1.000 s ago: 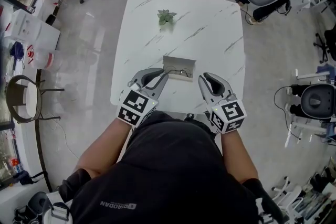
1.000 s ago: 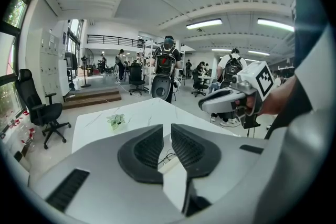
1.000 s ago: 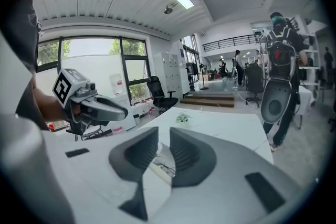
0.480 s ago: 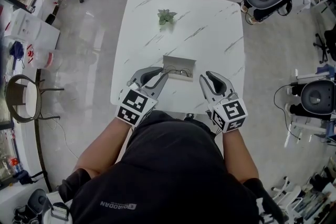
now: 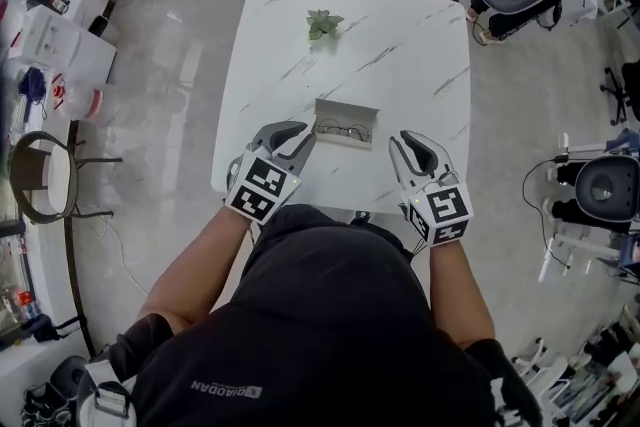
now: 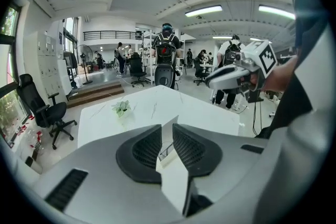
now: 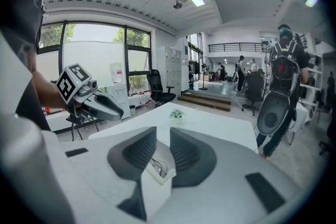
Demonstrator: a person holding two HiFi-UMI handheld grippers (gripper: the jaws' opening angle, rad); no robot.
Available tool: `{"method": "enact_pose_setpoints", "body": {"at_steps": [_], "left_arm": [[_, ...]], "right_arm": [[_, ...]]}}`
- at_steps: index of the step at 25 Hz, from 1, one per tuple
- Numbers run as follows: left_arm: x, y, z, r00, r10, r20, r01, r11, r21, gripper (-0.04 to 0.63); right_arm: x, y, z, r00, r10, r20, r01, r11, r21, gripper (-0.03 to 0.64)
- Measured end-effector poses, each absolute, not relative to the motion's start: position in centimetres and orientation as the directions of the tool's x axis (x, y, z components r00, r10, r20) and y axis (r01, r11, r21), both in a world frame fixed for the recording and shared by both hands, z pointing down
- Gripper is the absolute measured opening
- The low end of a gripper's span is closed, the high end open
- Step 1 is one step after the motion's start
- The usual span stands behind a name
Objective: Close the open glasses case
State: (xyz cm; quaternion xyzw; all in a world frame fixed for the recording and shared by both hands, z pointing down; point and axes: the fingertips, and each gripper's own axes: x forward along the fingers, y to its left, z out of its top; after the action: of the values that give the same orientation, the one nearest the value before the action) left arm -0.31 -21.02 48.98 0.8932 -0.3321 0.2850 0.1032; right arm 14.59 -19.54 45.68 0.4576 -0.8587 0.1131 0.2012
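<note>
Glasses case (image 5: 345,123): open on tabletop (image 5: 400,35), near front edge | left hand-held gripper (image 5: 300,131): narrowly parted, empty, unmoved beside case | right hand-held gripper (image 5: 411,141): likewise parted, empty, eased slightly back | closing not begun.

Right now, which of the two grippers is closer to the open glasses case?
The left. The left gripper sits right beside the glasses case, at its left end. The right gripper is clearly apart, off the case's right end and nearer the person.
</note>
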Motion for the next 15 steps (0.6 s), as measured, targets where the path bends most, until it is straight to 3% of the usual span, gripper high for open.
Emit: {"method": "enact_pose_setpoints", "body": {"at_steps": [15], "left_arm": [[-1.2,-21.5,63.1,0.483,-0.393,0.783,-0.550,-0.831,-0.078,0.080]], "right_arm": [[14.6,-20.0,47.5,-0.473,-0.739,0.480,-0.843,0.538,-0.003,0.075]]}}
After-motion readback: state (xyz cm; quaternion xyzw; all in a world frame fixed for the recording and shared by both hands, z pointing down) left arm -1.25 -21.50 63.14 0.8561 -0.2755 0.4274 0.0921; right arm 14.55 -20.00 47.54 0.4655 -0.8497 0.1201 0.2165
